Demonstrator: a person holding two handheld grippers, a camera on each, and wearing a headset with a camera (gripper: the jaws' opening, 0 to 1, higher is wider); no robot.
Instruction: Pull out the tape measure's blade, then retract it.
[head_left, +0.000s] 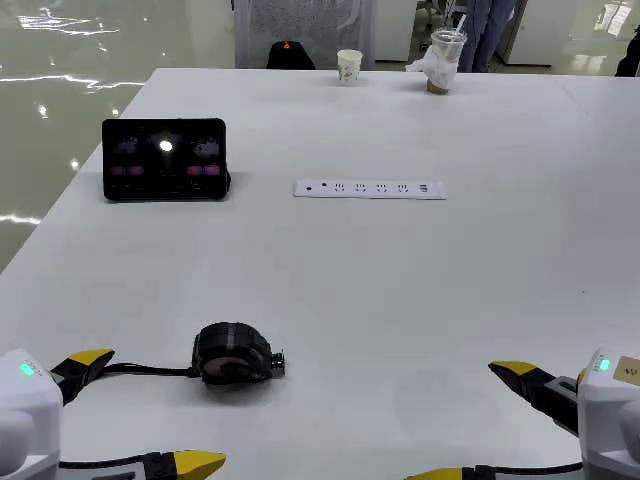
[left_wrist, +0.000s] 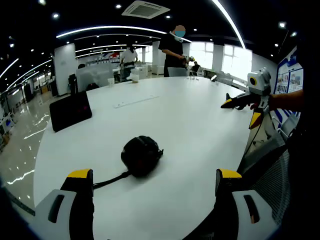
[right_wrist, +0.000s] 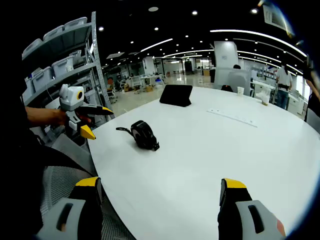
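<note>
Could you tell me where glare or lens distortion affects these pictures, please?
Head view: bright glare streaks the glossy floor, and a bright spot shows on the tablet. Both gripper views: the fisheye curves the table edge; the tape measure looks sharp.

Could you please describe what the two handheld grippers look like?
Both the left gripper and the right gripper have white plastic bodies, each with a small green light on top. Their fingers are black with yellow tips. The right one carries a small tan label.
</note>
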